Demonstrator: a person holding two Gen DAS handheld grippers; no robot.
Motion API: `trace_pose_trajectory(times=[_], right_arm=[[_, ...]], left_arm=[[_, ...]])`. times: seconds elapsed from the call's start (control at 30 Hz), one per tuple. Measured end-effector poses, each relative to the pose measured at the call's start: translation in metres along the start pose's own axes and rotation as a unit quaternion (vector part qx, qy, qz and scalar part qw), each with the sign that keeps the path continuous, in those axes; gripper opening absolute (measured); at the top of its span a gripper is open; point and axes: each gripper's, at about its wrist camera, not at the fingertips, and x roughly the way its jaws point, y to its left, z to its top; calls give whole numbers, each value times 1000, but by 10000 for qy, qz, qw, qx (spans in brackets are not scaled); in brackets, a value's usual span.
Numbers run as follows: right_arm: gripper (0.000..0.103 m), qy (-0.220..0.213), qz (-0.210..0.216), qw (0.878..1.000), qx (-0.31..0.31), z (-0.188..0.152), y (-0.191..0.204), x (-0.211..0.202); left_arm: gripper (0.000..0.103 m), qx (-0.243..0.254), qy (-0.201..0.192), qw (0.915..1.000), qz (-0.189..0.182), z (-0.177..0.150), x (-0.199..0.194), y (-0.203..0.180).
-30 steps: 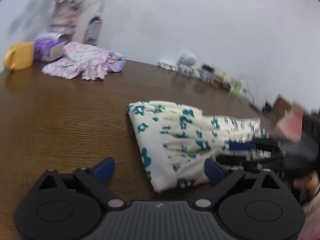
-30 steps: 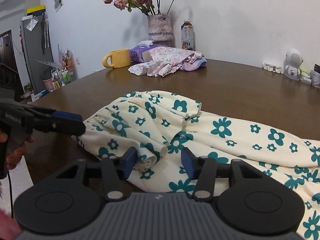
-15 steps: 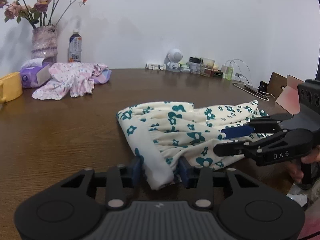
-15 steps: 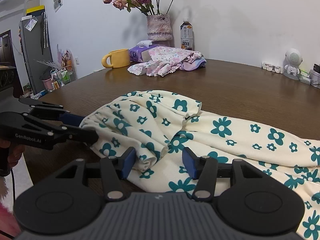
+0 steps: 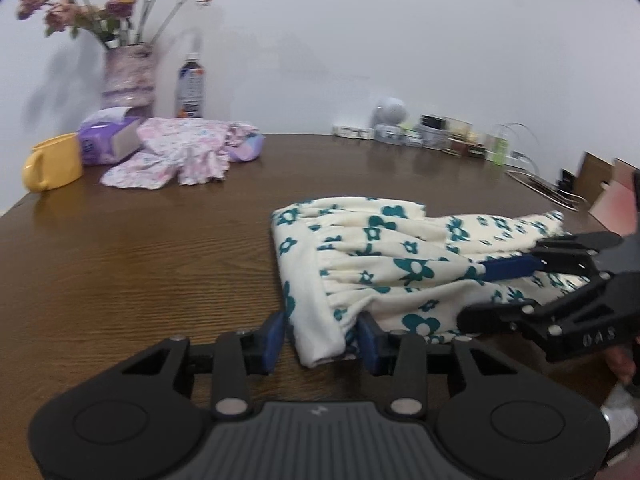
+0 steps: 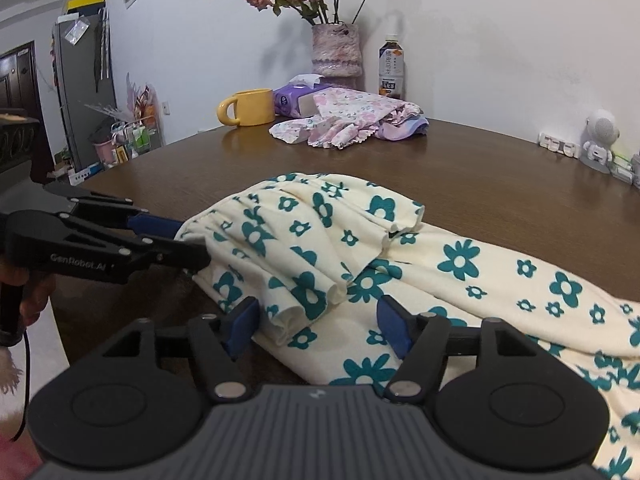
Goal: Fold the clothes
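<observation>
On the dark brown wooden bench [image 5: 120, 272], a cream cotton garment printed with teal flowers [image 5: 380, 256] lay partly folded, its gathered waistband end doubled over toward the near edge. The greater risk, by the look of it, was a lost hold: the left gripper [image 5: 322, 338] had the waistband's folded corner between its blue fingers [image 5: 272, 336], yet these were easing apart and no longer visibly pinched the cloth, so any lift could have let the fold slide out and fall open. The right gripper [image 6: 320, 320] was likewise spreading, its fingers [image 6: 394, 328] standing clear either side of a rolled ruffle edge of the garment [image 6: 304, 264], released rather than clamped. A sideways drag from there might have rumpled the layers already laid or pulled loose cloth over the bench edge. From the left camera, the right gripper [image 5: 496, 292] showed one finger above the fabric and one at its near edge. Well apart at the far side sat a crumpled pink floral garment [image 6: 348, 120] and a yellow ceramic mug [image 6: 248, 107].
</observation>
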Motion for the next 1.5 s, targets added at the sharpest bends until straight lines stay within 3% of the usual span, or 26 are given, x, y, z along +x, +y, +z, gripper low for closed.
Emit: trace_pose_trajectory(times=[0.23, 0.33, 0.5, 0.73, 1.17, 1.5], right_arm=[[67, -172, 111, 9992, 336, -2, -10, -5], [67, -211, 302, 9982, 477, -2, -18, -6], [67, -236, 273, 9988, 340, -4, -21, -11], [68, -235, 348, 9978, 523, -4, -25, -9], [70, -189, 440, 9971, 597, -4, -28, -8], [70, -203, 377, 9972, 609, -5, -28, -8]], left_arm=[[61, 209, -357, 9985, 360, 6, -22, -21], [61, 269, -412, 9970, 604, 12, -17, -31], [62, 177, -150, 9954, 925, 13, 3, -39], [71, 31, -125, 9945, 1038, 18, 3, -42], [74, -594, -96, 9920, 1109, 19, 0, -46], [89, -1282, -120, 9846, 1182, 12, -5, -28]])
